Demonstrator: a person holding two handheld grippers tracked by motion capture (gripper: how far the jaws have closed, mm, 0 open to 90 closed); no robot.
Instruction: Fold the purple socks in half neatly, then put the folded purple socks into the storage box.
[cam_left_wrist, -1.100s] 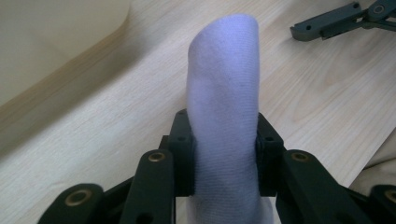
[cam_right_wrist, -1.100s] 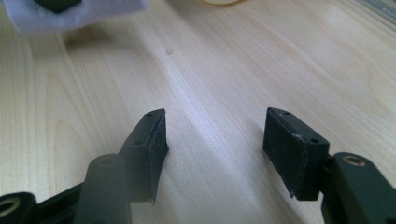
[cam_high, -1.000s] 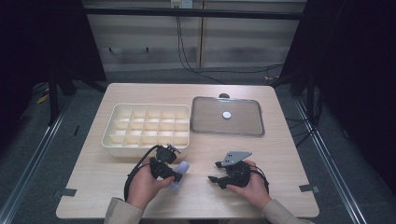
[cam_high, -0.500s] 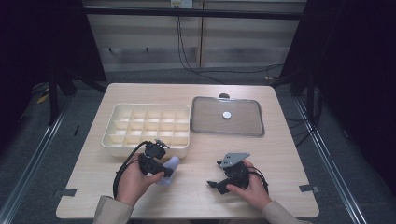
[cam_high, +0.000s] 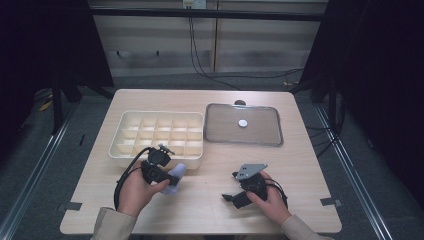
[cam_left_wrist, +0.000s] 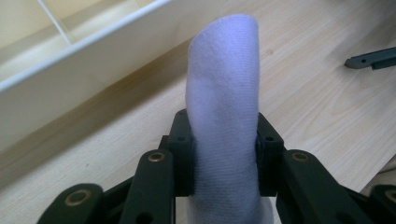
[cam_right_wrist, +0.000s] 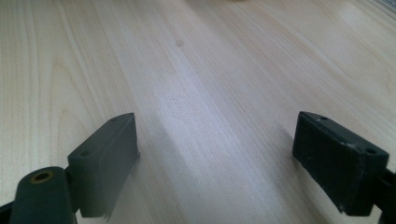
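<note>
Here, at the near edge of the table (cam_high: 300, 150):
Left hand: comes in from 6 o'clock, wrist bent, left gripper (cam_high: 167, 175) aimed toward about 3 o'clock across the table.
Left gripper grip: jaws part closed, pads pressed on both sides of the cloth (cam_left_wrist: 224, 107).
Right hand: rests low on the table at about 5 o'clock, palm over the right gripper (cam_high: 231, 192), which aims toward 9 o'clock.
Right gripper grip: jaws just swung wide apart, nothing between them, bare wood under them in its own view (cam_right_wrist: 217, 154).
Cloth look: pale lilac, soft knit, rolled or folded into a thick rounded finger.
Cloth place: just beside the near wall of the tray (cam_high: 125, 150), toward its right end, in the left jaws; whether it touches the table, cannot tell.
Cloth axis: long axis runs out along the jaws, free rounded end past the tips, at 12 o'clock in the left gripper view.
Lid (cam_high: 260, 137): flat, at 3 o'clock of the tray.
</note>
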